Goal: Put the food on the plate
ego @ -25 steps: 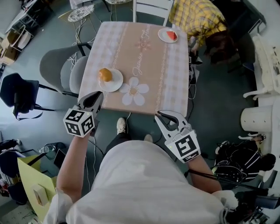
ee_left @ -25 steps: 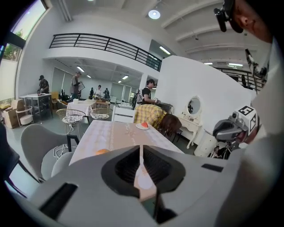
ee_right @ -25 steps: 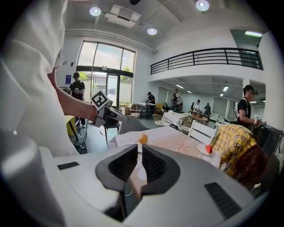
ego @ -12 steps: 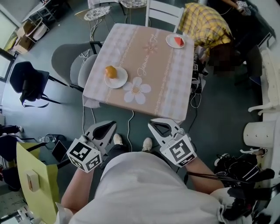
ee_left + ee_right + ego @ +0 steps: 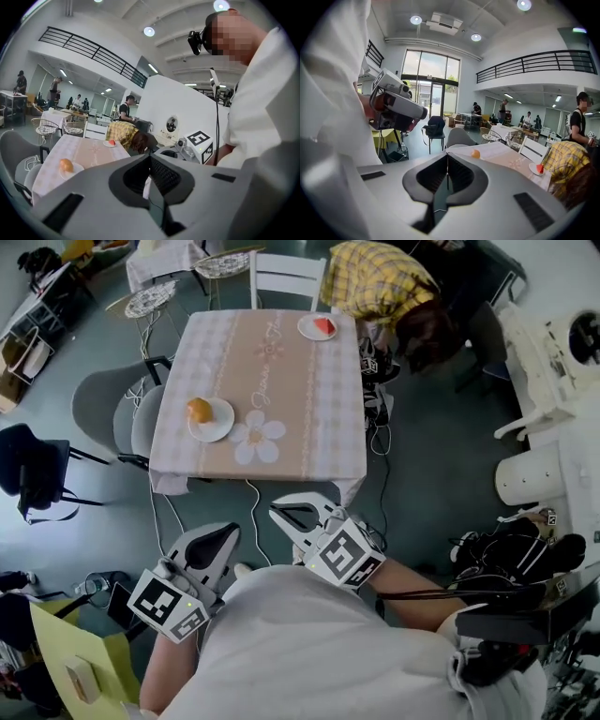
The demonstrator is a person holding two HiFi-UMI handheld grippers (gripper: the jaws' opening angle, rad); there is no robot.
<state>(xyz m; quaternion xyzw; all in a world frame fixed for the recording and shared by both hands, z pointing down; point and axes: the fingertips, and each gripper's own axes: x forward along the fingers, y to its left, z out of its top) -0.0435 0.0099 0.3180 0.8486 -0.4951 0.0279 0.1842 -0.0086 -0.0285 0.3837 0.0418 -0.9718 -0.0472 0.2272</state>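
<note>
An orange round food (image 5: 200,410) sits on a white plate (image 5: 219,426) at the left of the cloth-covered table (image 5: 281,390). A red wedge of food (image 5: 323,326) lies on a small plate (image 5: 308,330) at the far right corner. Both grippers hang in front of my body, well short of the table's near edge. My left gripper (image 5: 228,532) is shut with nothing in it, its jaws (image 5: 150,159) meeting. My right gripper (image 5: 279,511) is also shut and empty (image 5: 447,159). The orange food (image 5: 475,153) and the red wedge (image 5: 539,168) show far ahead in the right gripper view.
A person in a yellow plaid shirt (image 5: 380,282) bends over beside the table's far right corner. A grey chair (image 5: 103,404) stands at the table's left and a white chair (image 5: 279,276) at its far end. Cables (image 5: 375,413) trail on the floor at the right.
Both grippers have drawn back from the table's near edge toward my body. The left one has moved farther. The table now lies farther off in the head view.
</note>
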